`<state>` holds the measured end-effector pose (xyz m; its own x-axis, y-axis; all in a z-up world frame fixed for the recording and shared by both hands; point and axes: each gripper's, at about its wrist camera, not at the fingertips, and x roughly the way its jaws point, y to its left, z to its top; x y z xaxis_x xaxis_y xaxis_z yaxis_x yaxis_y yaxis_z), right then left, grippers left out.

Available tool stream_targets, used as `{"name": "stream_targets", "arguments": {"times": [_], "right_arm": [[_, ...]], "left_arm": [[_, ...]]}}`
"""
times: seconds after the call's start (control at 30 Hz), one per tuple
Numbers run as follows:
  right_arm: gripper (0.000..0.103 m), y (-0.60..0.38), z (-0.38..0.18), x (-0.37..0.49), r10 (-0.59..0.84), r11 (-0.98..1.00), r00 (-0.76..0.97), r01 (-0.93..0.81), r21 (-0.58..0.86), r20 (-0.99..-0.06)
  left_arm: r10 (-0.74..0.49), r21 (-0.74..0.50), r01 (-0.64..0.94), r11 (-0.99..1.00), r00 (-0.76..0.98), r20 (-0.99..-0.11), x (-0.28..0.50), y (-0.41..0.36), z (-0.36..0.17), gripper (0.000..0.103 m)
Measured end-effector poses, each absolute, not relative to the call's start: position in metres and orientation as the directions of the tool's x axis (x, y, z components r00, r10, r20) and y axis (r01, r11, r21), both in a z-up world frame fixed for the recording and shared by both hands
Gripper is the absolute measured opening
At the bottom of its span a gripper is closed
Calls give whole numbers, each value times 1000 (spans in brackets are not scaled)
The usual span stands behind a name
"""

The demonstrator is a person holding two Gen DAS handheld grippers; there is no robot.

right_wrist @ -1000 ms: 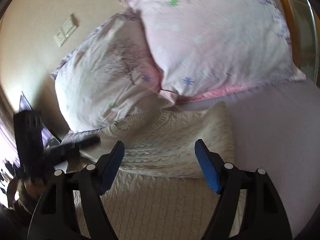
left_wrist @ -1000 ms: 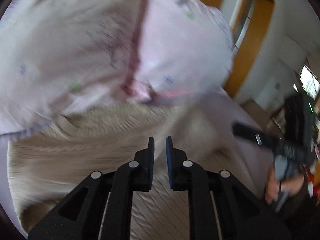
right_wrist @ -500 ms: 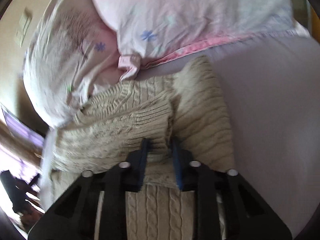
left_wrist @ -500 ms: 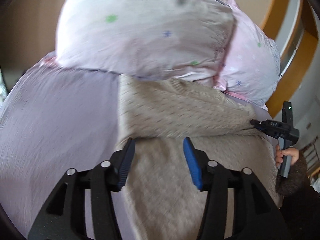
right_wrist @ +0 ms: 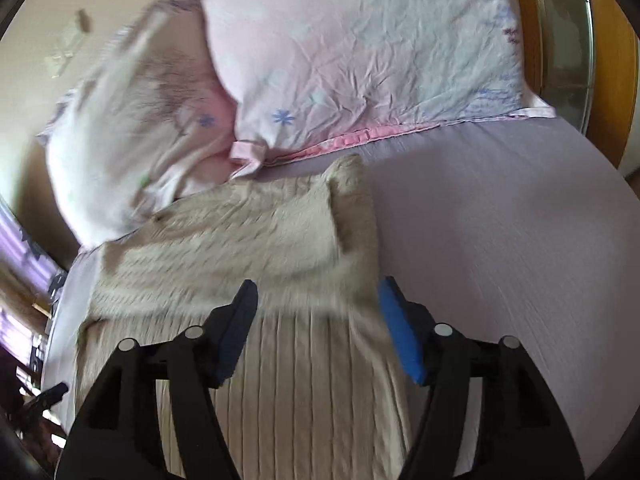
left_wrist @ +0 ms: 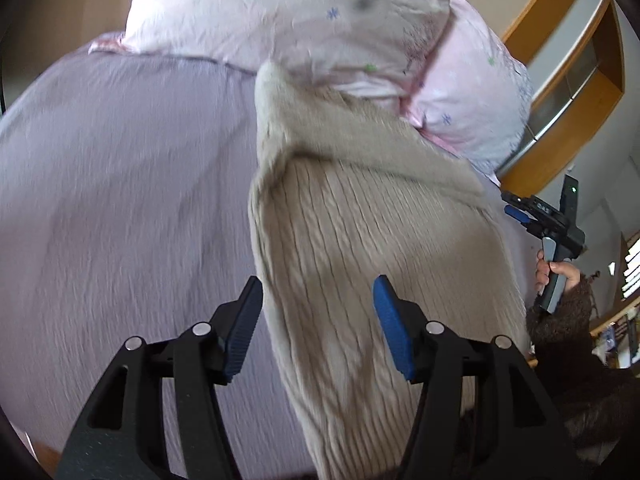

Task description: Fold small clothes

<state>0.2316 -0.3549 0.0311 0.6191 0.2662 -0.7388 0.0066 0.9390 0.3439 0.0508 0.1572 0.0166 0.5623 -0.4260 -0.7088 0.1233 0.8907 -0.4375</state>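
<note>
A beige cable-knit sweater (left_wrist: 360, 248) lies on the lilac bed sheet (left_wrist: 120, 184), its sleeves folded across the upper body. In the right wrist view the sweater (right_wrist: 260, 248) shows the folded sleeve band over the ribbed body. My left gripper (left_wrist: 318, 328) is open and empty, hovering over the sweater's left edge. My right gripper (right_wrist: 318, 328) is open and empty above the sweater's right side. The right gripper also shows in the left wrist view (left_wrist: 520, 212), held in a hand at the far right.
Two pale pink floral pillows (left_wrist: 320, 20) (right_wrist: 360, 60) lie against the sweater's top end. A wooden headboard frame (left_wrist: 568, 88) stands at the right. The sheet (right_wrist: 500, 240) spreads to the right of the sweater.
The right gripper was shut on the folded sleeve half a second ago and has opened and drawn back. The left gripper has opened wider and shifted over the sweater's left edge.
</note>
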Motion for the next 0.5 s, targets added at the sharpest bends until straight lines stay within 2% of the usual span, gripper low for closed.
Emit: {"name": "stream_targets", "arguments": {"times": [0.1,0.3,0.4,0.47,0.5], "right_arm": [[63,-364,26,192,281,934,586,14,356,-760],[47,-383,3,124,339,904,528,46,425,-779],[39,-385,-8,102,375,883,510,56,465,-774],[37,-383,-10,86,421,861,512,33,507,-749],[35,-379,-10,79,450,849,503,15,528,-738]], "left_arm": [[-440,-454,116,883,538,-719,34,158,7,58],[-474,-486,127,865,525,-707,3,156,1,58],[-482,-485,140,863,518,-707,-10,150,1,57],[-495,-494,148,857,508,-705,-16,145,1,57],[-495,-493,150,857,505,-707,-20,142,1,53]]}}
